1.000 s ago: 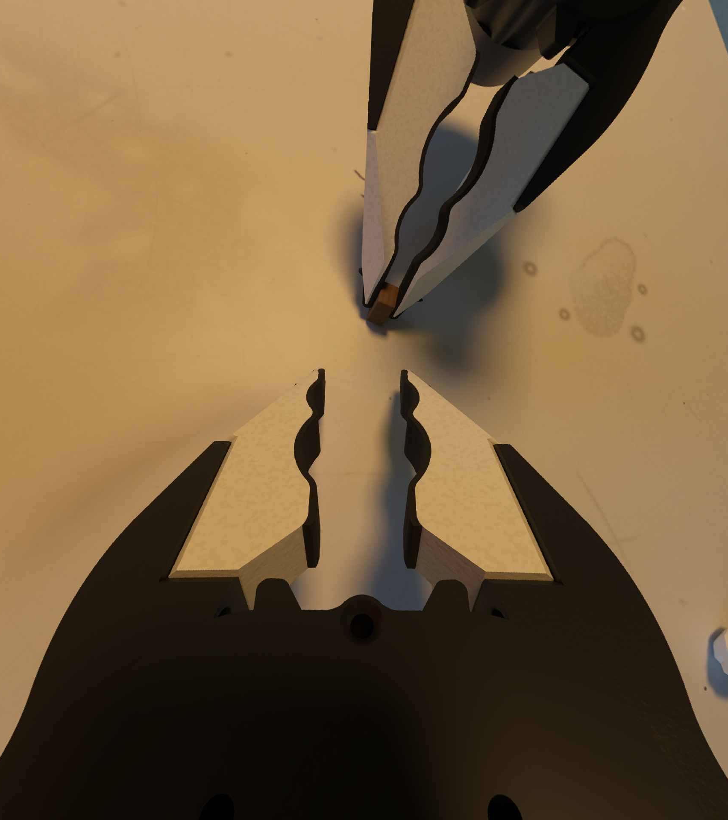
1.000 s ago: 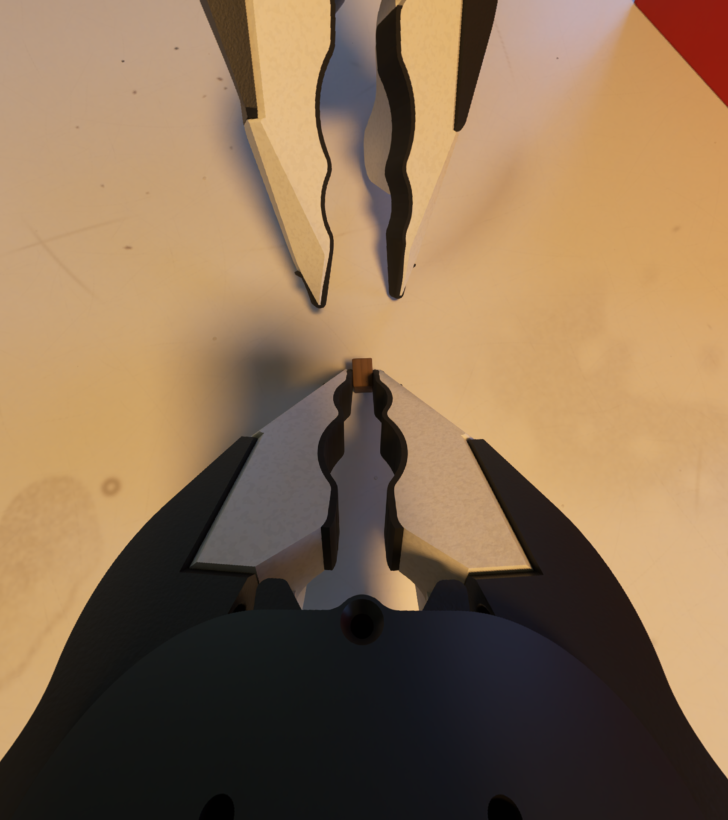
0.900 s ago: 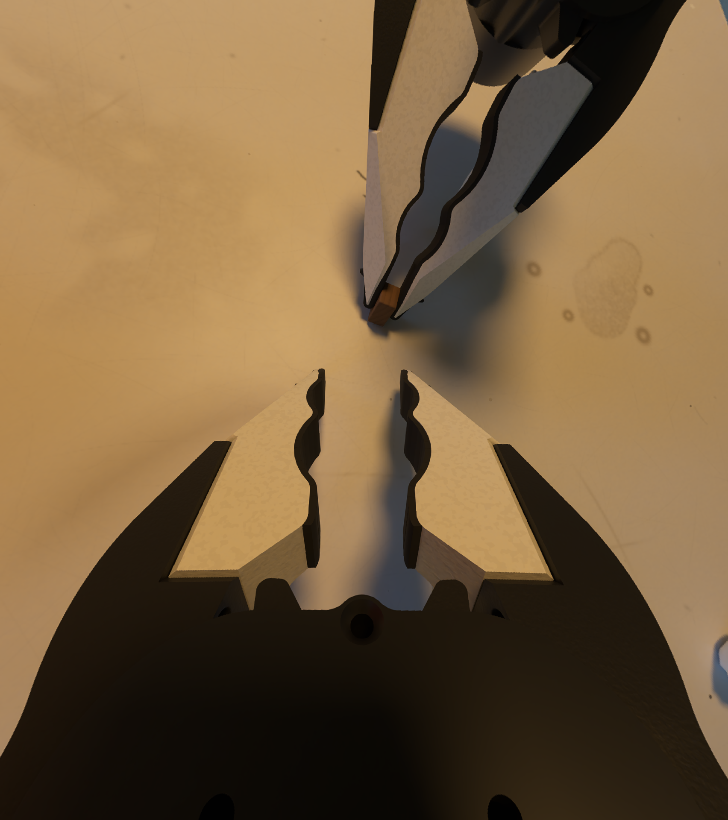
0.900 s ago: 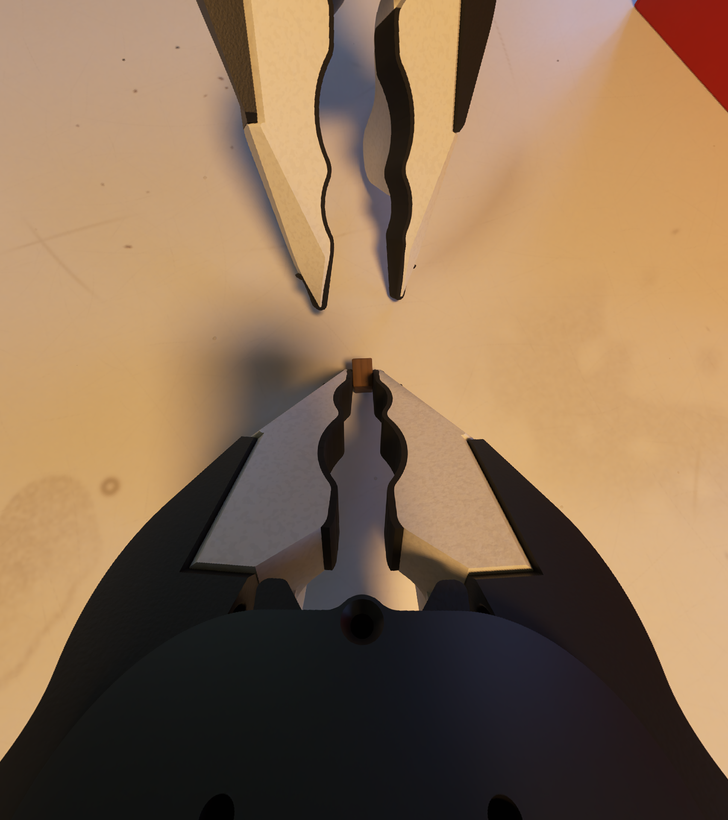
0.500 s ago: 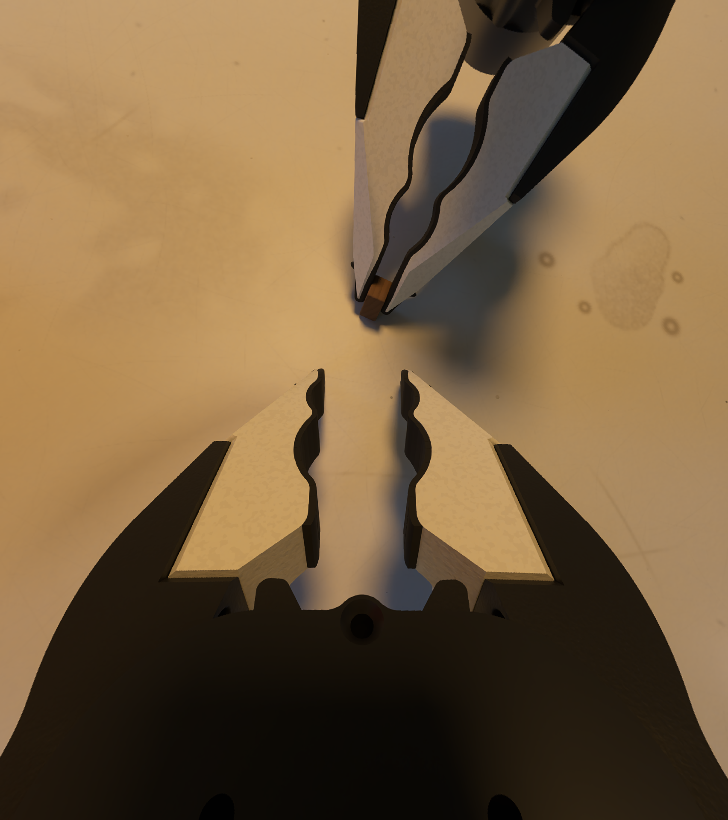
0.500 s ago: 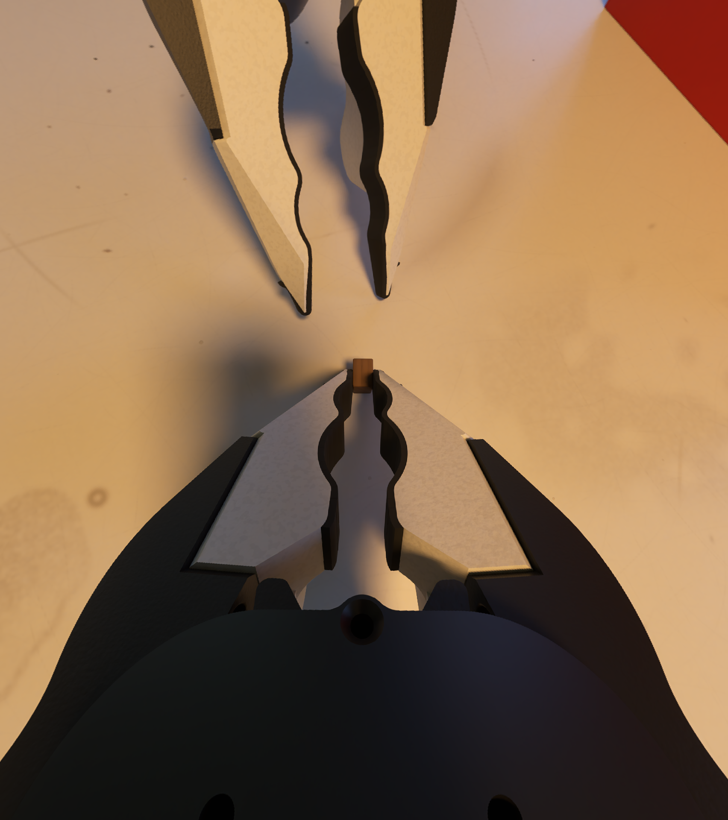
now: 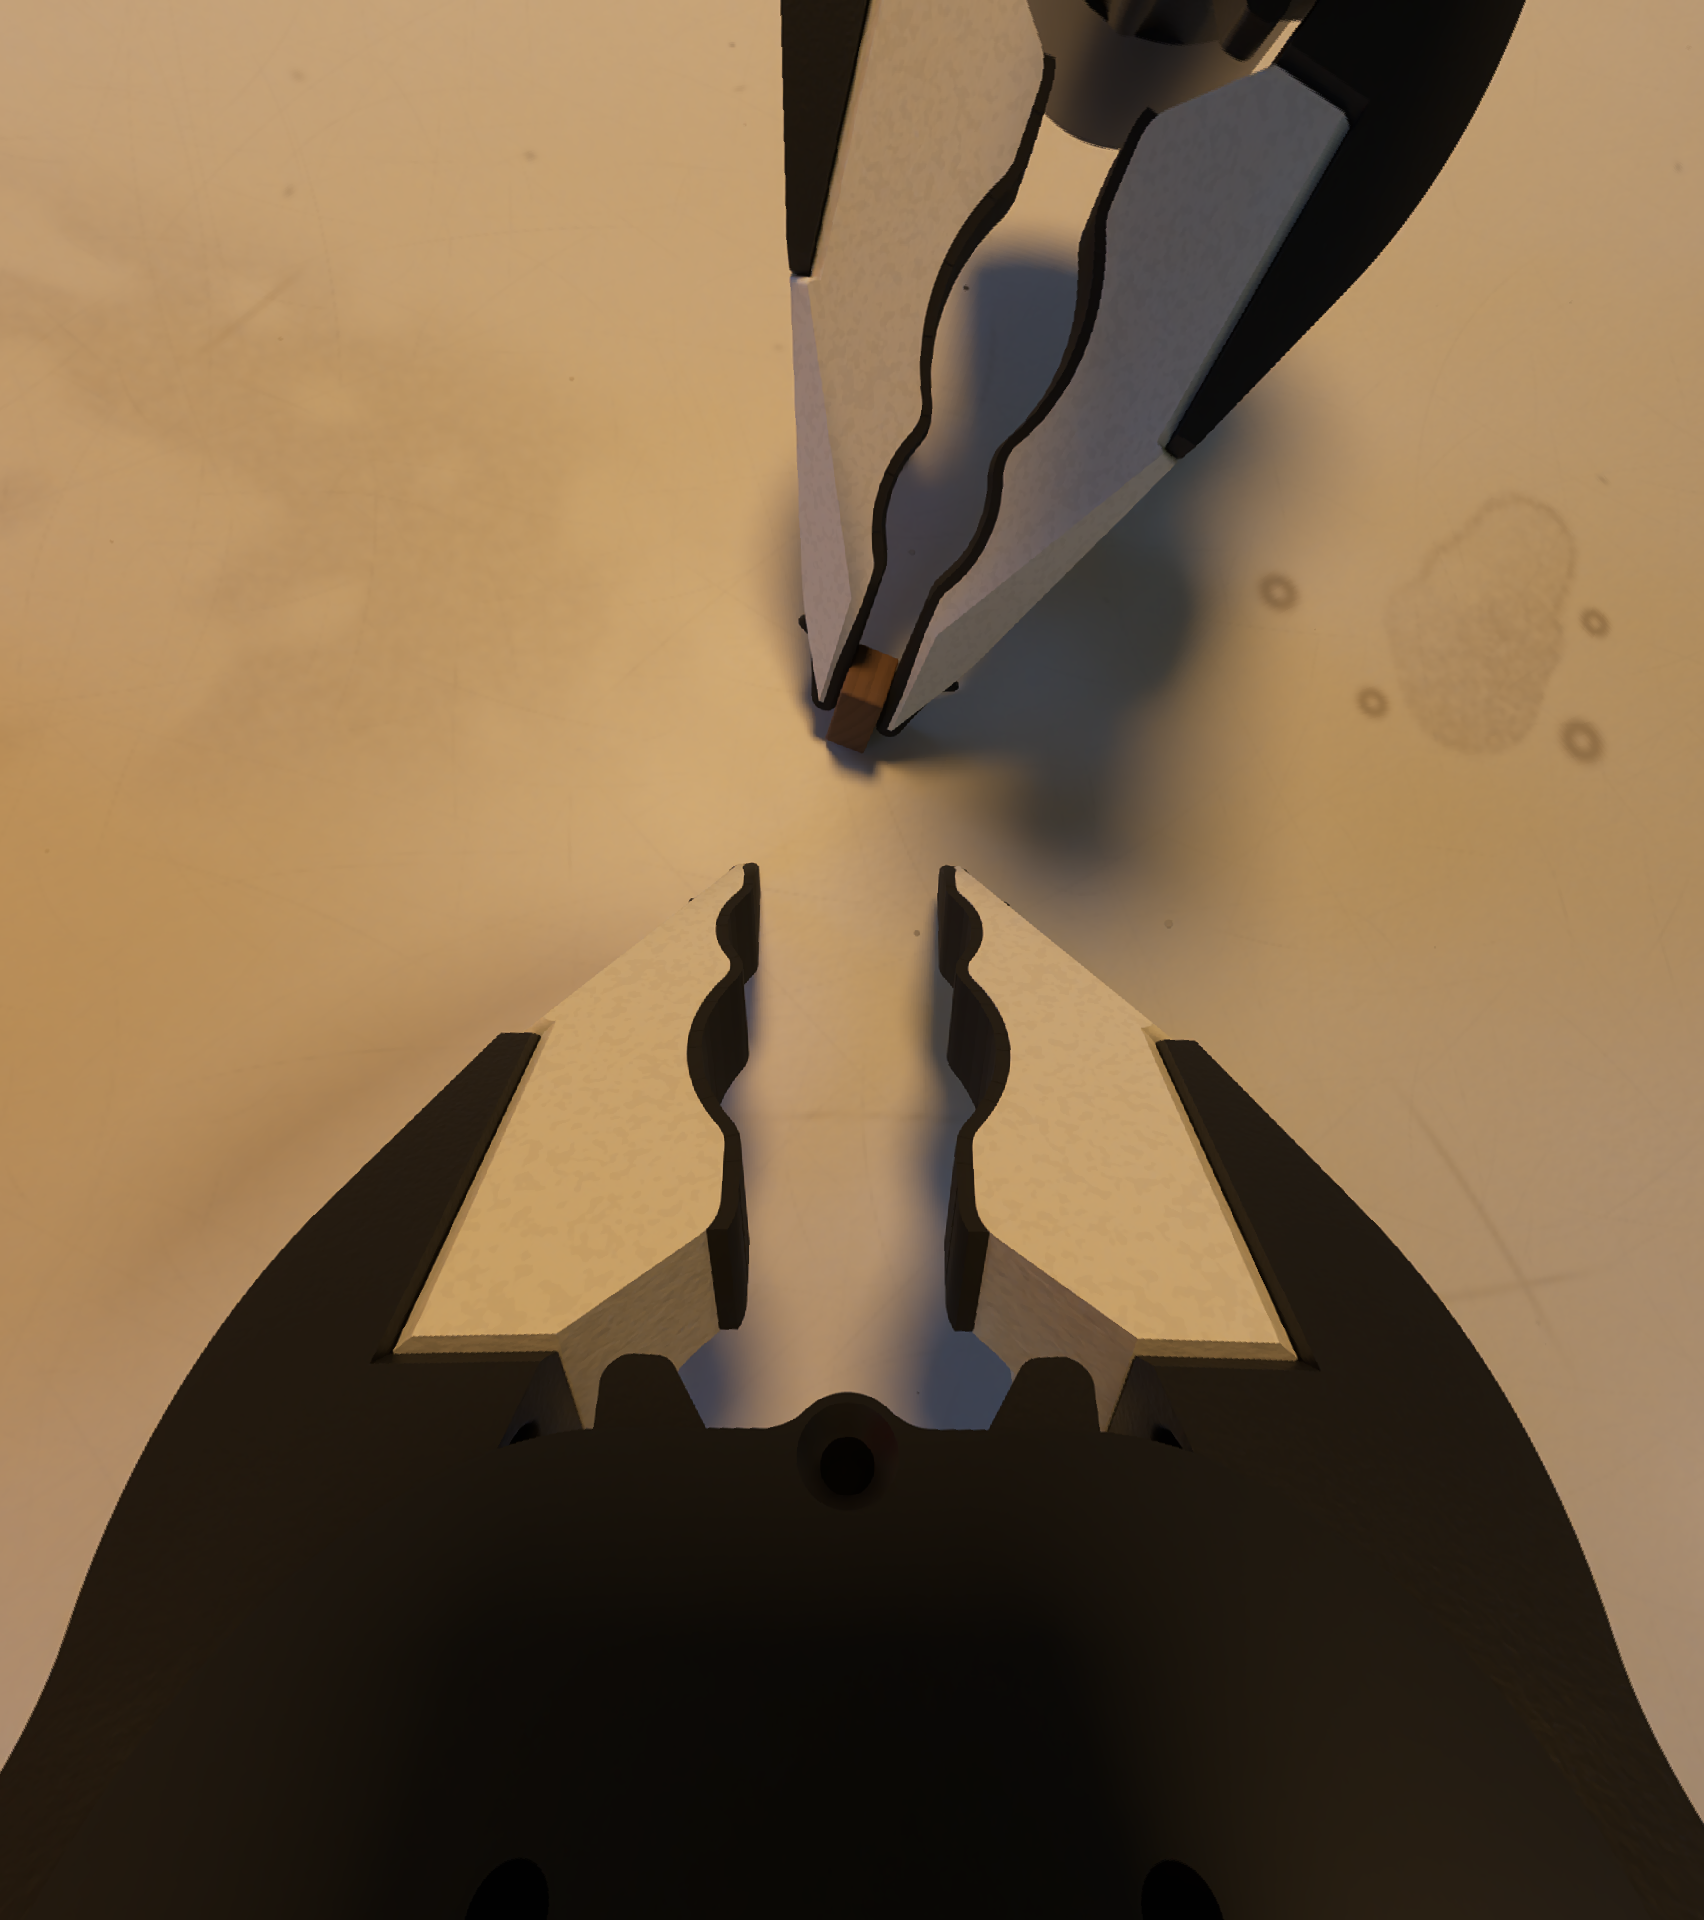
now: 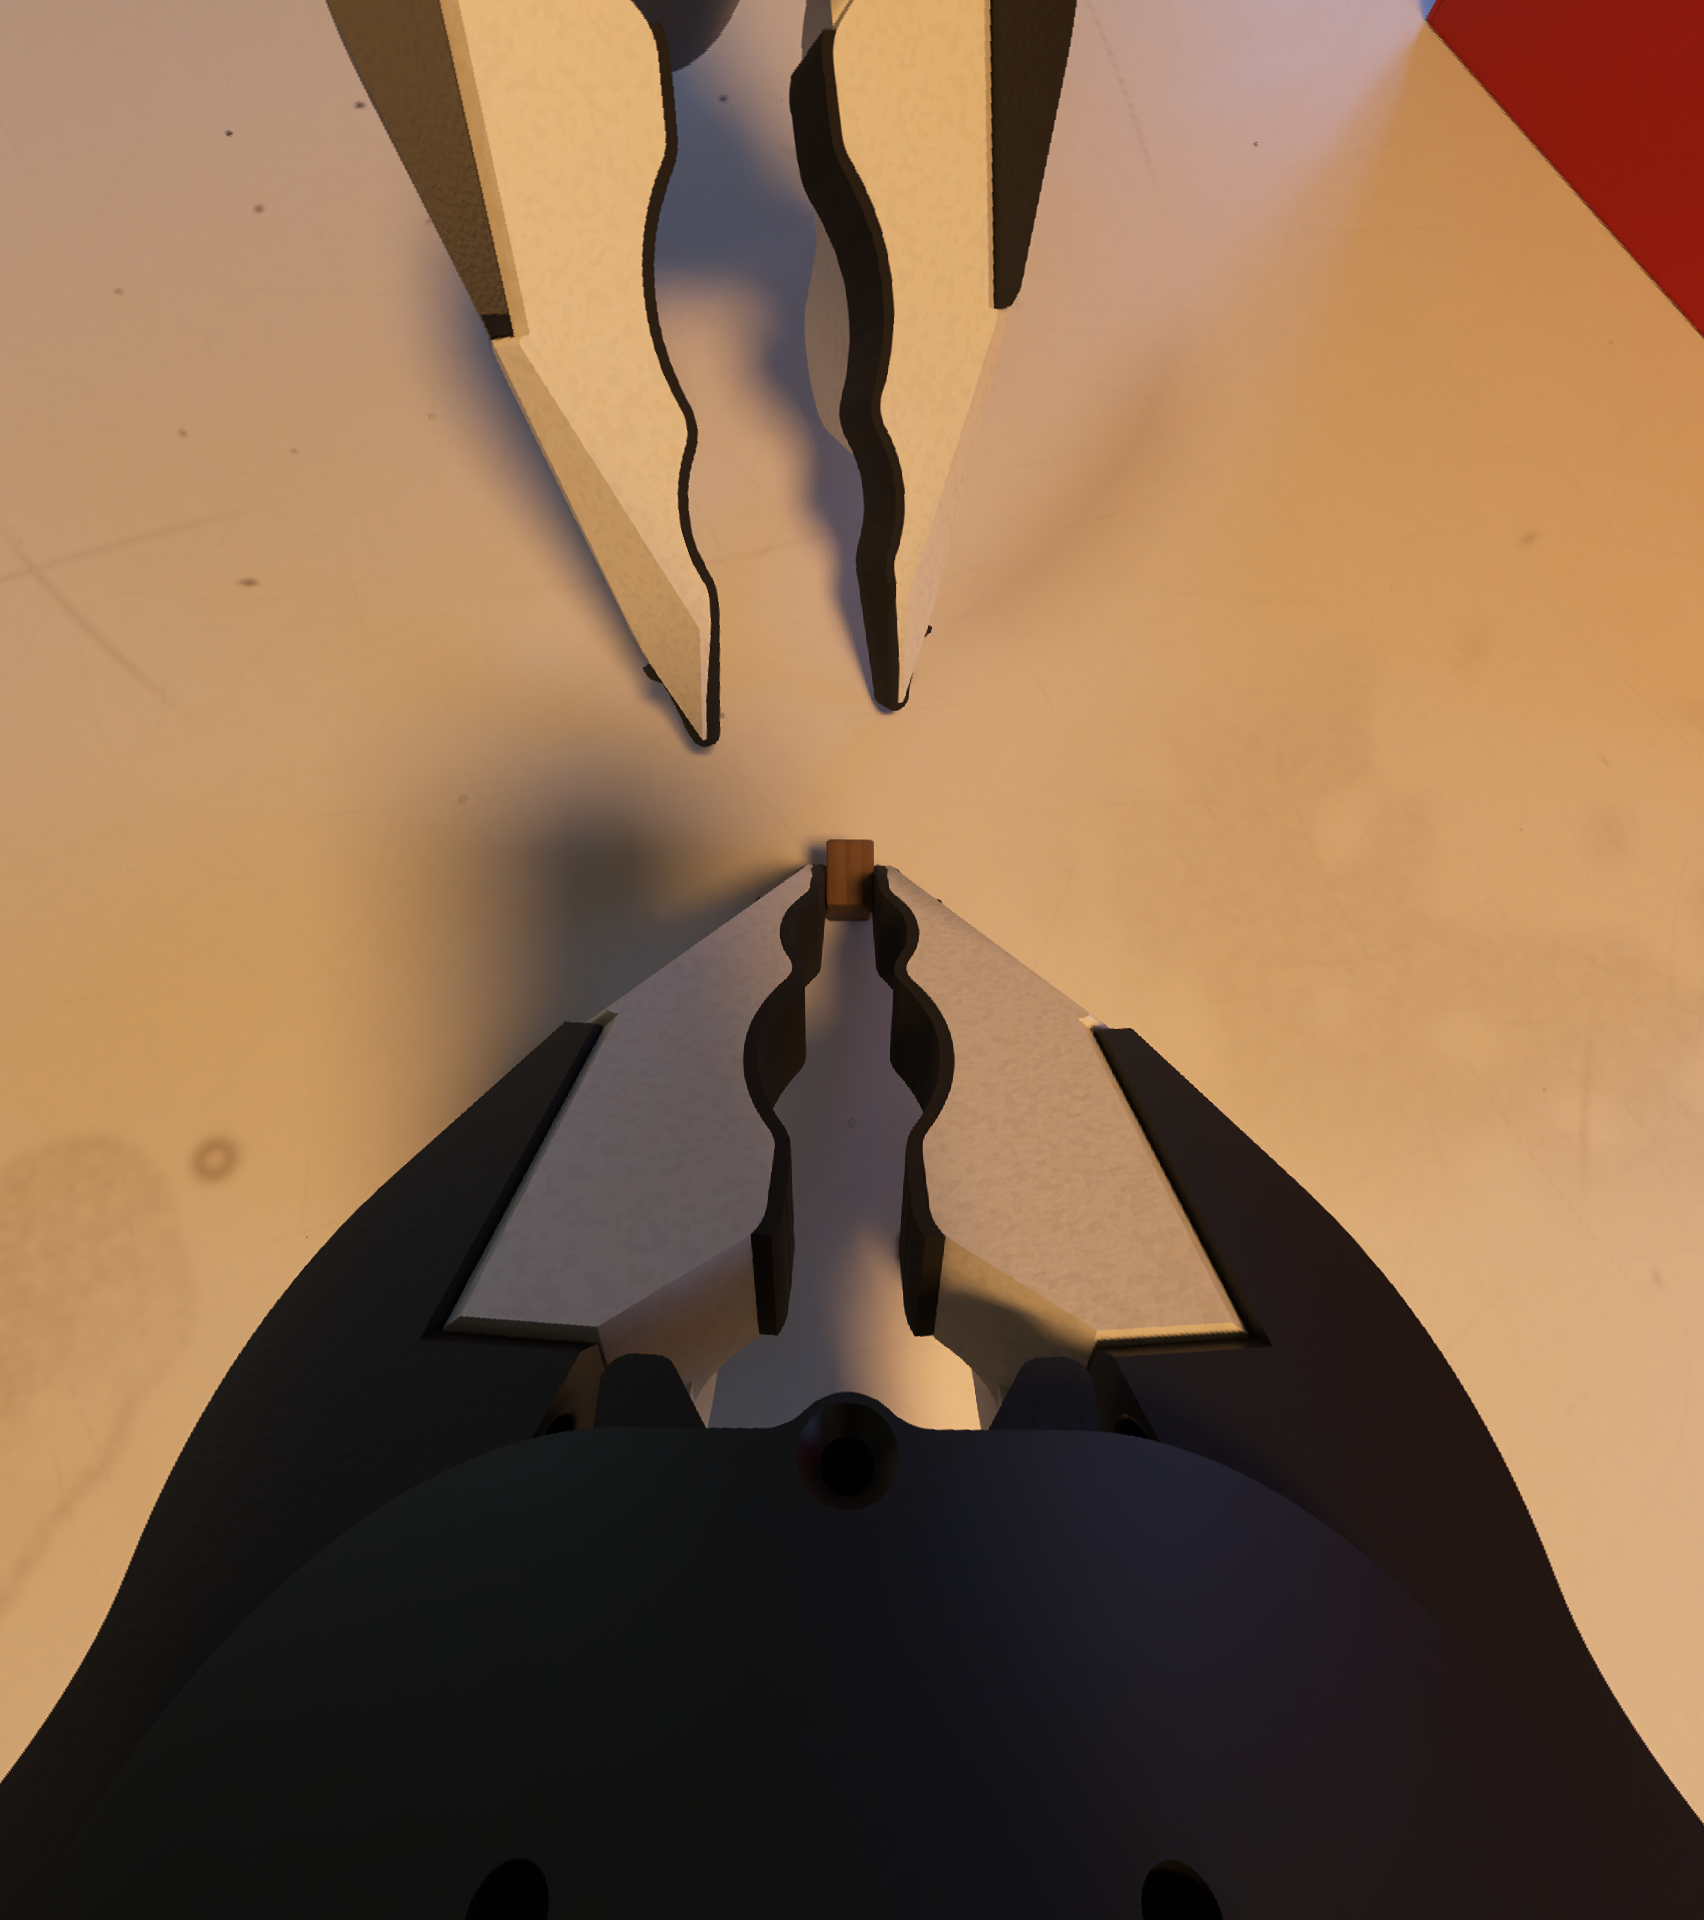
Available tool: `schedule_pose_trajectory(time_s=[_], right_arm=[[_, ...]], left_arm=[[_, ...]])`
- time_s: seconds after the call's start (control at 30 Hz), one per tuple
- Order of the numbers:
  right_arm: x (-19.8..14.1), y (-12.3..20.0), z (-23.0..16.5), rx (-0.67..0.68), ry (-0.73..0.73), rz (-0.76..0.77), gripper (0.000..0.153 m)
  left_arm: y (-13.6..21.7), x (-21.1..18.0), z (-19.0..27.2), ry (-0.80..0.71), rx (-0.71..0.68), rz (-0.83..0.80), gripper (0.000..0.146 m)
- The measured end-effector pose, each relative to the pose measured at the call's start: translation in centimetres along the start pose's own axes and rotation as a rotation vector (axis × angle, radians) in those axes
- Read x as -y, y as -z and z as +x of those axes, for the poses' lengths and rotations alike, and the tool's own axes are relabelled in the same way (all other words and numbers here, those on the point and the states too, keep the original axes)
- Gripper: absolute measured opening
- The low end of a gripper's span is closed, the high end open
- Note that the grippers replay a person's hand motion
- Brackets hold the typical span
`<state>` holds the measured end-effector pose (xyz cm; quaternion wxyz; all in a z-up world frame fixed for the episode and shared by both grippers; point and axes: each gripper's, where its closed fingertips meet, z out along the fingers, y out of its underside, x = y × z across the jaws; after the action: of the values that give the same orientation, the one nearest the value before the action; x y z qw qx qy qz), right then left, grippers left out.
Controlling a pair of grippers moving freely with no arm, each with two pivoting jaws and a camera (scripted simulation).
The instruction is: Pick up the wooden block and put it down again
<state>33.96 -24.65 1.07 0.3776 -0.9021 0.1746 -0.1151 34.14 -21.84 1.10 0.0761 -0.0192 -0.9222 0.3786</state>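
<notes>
Pinching the small brown wooden block (image 8: 849,879) at its fingertips, right hand-held gripper (image 8: 846,883) sits low over the tan table (image 8: 1347,831). Left hand-held gripper (image 7: 846,878), jaws parted and empty, faces it at 12 o'clock. Red strip beyond table edge (image 8: 1679,177) at 1 o'clock.

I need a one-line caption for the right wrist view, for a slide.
Right gripper pinches the small wooden block at its fingertips; the open left gripper faces it.

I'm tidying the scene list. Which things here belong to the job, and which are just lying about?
Job:
block, pinched at the tips of the right tongs
left tongs, open, holding nothing
table

Lying about:
stain on the table
red surface beyond the table edge
</notes>
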Motion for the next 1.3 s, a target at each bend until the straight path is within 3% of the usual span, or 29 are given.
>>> schedule_pose_trajectory(time_s=[0.5, 1.3], right_arm=[[-0.28, 0.27, -0.18, 0.046, -0.014, -0.003, 0.008], [-0.02, 0.07, -0.38, 0.037, 0.105, 0.007, 0.008]], left_arm=[[0.02, 0.03, -0.03, -0.003, -0.008, 0.002, 0.034], [-0.07, 0.03, -0.01, -0.033, 0.025, 0.008, 0.033]])
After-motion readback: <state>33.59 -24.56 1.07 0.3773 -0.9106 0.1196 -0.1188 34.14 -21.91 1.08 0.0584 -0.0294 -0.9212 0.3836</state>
